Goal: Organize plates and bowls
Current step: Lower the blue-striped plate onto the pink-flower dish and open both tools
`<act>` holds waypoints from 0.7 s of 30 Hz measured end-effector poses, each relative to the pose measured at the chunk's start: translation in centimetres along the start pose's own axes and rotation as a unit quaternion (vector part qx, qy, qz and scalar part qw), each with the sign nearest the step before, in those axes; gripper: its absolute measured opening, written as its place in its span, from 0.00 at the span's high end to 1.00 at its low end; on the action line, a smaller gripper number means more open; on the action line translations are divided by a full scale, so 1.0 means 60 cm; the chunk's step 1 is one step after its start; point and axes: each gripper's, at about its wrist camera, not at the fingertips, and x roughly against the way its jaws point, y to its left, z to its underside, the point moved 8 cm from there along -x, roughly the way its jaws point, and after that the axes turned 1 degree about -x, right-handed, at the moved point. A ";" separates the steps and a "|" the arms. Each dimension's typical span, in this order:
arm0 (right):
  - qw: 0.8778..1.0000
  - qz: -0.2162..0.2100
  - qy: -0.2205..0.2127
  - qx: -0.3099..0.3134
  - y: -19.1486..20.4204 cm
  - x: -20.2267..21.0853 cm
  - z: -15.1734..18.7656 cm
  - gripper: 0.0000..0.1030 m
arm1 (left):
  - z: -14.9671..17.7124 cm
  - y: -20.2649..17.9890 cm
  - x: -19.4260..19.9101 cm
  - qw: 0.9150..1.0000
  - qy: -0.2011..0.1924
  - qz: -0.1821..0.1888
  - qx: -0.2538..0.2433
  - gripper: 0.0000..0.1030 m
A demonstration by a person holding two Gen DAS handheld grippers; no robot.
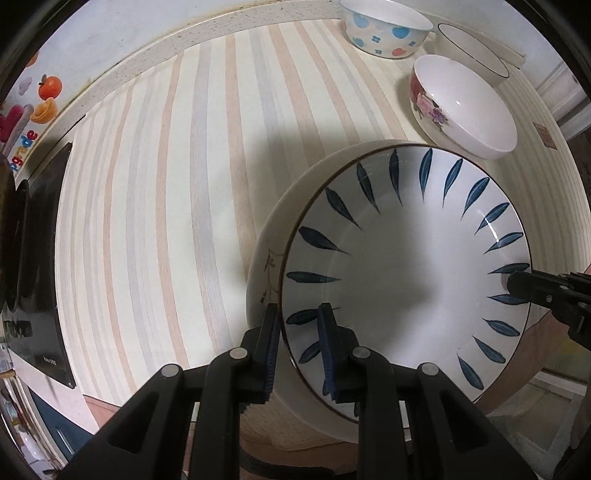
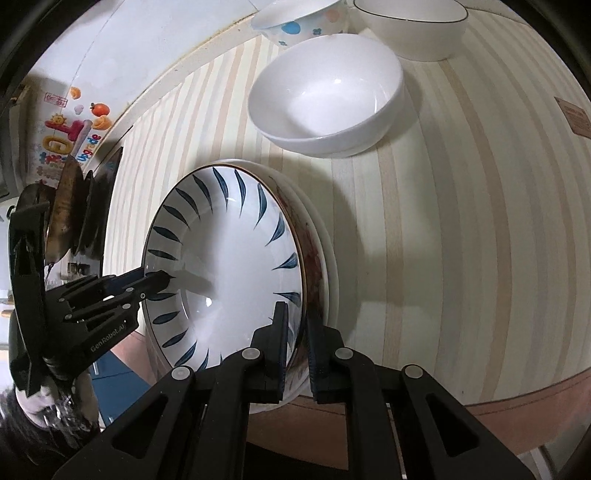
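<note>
A white deep plate with blue leaf strokes (image 1: 399,266) lies nested on a stack of plates; a cream plate with a twig print (image 1: 266,266) shows under its left side. My left gripper (image 1: 299,314) is shut on the near rim, one finger outside and one inside. My right gripper (image 1: 511,284) grips the opposite rim. In the right wrist view, the right gripper (image 2: 297,314) pinches the blue-leaf plate (image 2: 229,266) at its rim, above a red-patterned plate (image 2: 314,258). The left gripper (image 2: 162,278) holds the far rim.
Three bowls stand at the back: a dotted one (image 1: 384,33), a flowered white one (image 1: 461,107) and a black-rimmed one (image 1: 476,48). A black cooktop (image 1: 37,258) with a dark pan (image 2: 62,214) lies to the left. The striped tabletop (image 1: 166,184) ends close to the stack.
</note>
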 end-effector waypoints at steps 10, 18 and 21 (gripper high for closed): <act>0.999 0.038 -0.009 -0.018 -0.001 0.025 -0.001 0.88 | 0.006 0.010 0.003 1.000 -0.004 -0.001 0.012 0.82; 0.997 0.068 -0.043 0.001 0.033 0.077 0.015 0.86 | 0.036 0.028 0.074 0.999 -0.034 0.014 0.033 0.82; 0.996 0.072 -0.060 0.015 0.064 0.104 0.043 0.77 | 0.052 0.031 0.116 0.998 -0.053 0.018 0.039 0.80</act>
